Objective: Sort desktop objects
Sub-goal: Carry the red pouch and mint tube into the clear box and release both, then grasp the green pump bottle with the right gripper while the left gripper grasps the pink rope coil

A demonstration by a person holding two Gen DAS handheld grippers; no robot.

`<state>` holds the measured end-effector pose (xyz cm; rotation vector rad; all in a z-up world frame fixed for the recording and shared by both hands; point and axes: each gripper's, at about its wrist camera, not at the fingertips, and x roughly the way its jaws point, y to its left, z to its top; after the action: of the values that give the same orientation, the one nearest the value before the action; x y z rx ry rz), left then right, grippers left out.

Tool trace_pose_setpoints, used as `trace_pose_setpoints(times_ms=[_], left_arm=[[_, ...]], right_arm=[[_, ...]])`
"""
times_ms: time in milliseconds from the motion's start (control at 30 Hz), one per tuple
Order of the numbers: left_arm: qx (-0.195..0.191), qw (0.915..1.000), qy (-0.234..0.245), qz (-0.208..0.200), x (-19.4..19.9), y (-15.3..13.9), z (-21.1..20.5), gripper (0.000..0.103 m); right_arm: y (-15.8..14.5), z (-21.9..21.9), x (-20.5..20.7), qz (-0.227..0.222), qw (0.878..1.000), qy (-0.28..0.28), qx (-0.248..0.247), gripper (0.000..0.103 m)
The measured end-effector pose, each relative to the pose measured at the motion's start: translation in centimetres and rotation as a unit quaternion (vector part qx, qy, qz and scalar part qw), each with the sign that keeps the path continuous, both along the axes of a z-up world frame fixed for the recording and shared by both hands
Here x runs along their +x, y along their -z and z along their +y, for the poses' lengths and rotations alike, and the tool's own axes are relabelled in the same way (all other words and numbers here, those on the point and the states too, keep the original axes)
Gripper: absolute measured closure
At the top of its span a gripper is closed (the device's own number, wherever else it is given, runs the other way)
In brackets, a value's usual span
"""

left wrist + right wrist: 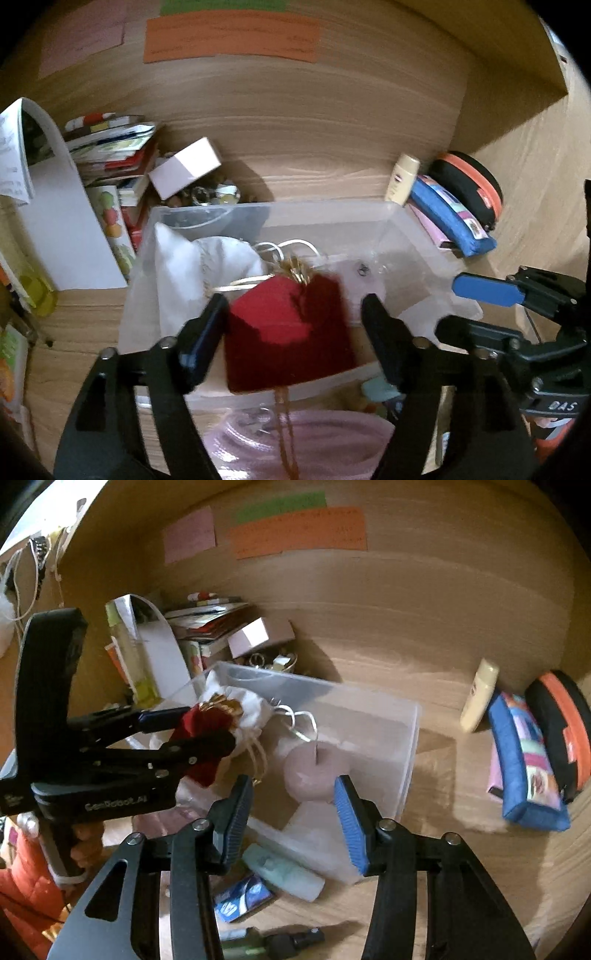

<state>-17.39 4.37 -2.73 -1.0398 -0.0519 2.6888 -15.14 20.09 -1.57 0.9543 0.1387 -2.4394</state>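
A red velvet pouch (pixel 288 336) with a gold-trimmed top hangs between the fingers of my left gripper (pixel 295 314), over the clear plastic bin (pixel 332 210). In the right wrist view the left gripper (pixel 207 727) is closed on the pouch (pixel 201 723) above the bin's (pixel 406 746) left end. The bin holds a white drawstring bag (pixel 221 251) and a pink round pouch (pixel 314 771). My right gripper (pixel 293 805) is open and empty, just in front of the bin.
Stacked books (pixel 110 147) and a pink box (pixel 184 166) stand at back left. A cream tube (pixel 480 694), a blue pencil case (pixel 524 768) and a black-orange case (pixel 561 727) lie right. A mint tube (pixel 280 871) and a blue packet (pixel 240 901) lie in front of the bin.
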Motion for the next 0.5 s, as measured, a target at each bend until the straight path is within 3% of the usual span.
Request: trace_pose_setpoints(times_ms=[300, 367, 500], left_arm=[[-0.002, 0.9999, -0.011, 0.012, 1.6, -1.1, 0.0, 0.016], [-0.01, 0.9995, -0.016, 0.027, 2.8, -1.6, 0.0, 0.008], [-0.043, 0.9975, -0.021, 0.052, 5.4, -2.6, -0.1, 0.005]], right_arm=[[-0.2, 1.7, 4.4, 0.014, 1.0, 0.012, 0.023, 0.045], [0.0, 2.1, 5.3, 0.013, 1.0, 0.015, 0.024, 0.039], [0.8, 3.0, 6.8, 0.009, 0.999, 0.02, 0.033, 0.035]])
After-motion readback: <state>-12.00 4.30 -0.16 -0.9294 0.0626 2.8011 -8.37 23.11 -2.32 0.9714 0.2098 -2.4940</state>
